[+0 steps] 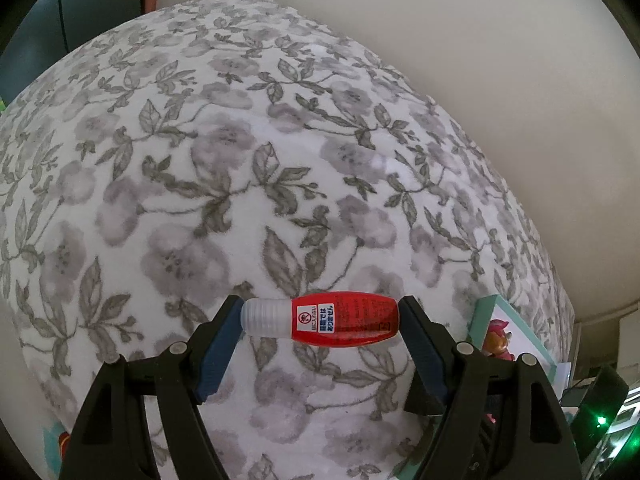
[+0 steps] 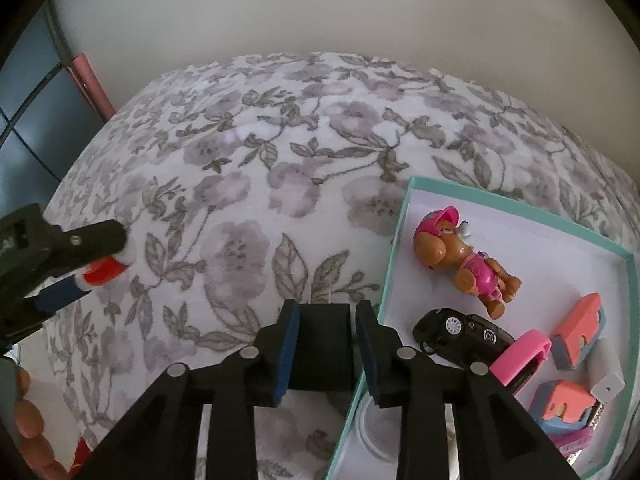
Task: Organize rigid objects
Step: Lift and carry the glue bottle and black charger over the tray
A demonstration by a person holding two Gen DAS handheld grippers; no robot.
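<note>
The left gripper [image 1: 320, 320] clamped a red bottle [image 1: 344, 319] over open floral cloth [image 1: 248, 152]. The right gripper [image 2: 328, 344], fingers parted and empty, hung beside the crowded teal tray [image 2: 396, 248] at lower right.

The left gripper [image 1: 320, 320] points steeply downward with its jaws set wide, clamping a small red bottle [image 1: 344, 319] end to end between its blue pads [image 1: 218, 346]. The right gripper [image 2: 327, 346] also angles downward, its jaws slightly parted with nothing between them.
</note>
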